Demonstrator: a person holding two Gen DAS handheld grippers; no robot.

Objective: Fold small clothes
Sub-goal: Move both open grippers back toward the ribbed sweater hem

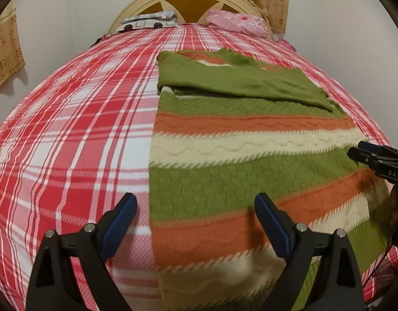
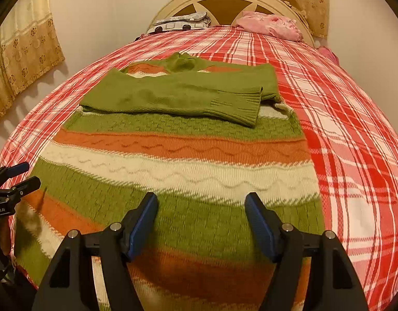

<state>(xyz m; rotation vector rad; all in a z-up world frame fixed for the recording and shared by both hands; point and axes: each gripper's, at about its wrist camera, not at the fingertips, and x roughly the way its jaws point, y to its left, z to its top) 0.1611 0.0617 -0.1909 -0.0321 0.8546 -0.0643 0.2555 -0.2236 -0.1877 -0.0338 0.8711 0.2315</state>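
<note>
Sleeves look already folded across the chest, so the hem lift seems next; both claws, left [image 1: 196, 223] and right [image 2: 201, 223], gape apart and empty just above the sweater [image 2: 183, 171]; its striped body runs toward twelve o'clock on the plaid bed [image 1: 69, 129].

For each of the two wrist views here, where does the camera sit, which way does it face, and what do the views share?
Left wrist: over the sweater's left edge, facing the headboard; own left gripper with jaws open, right gripper at the right edge.
Right wrist: over the sweater's lower middle, facing the headboard; own right gripper with jaws open, left gripper at the left edge.
Shared: sweater with sleeves folded across, plaid bedsheet, pink pillow.
</note>
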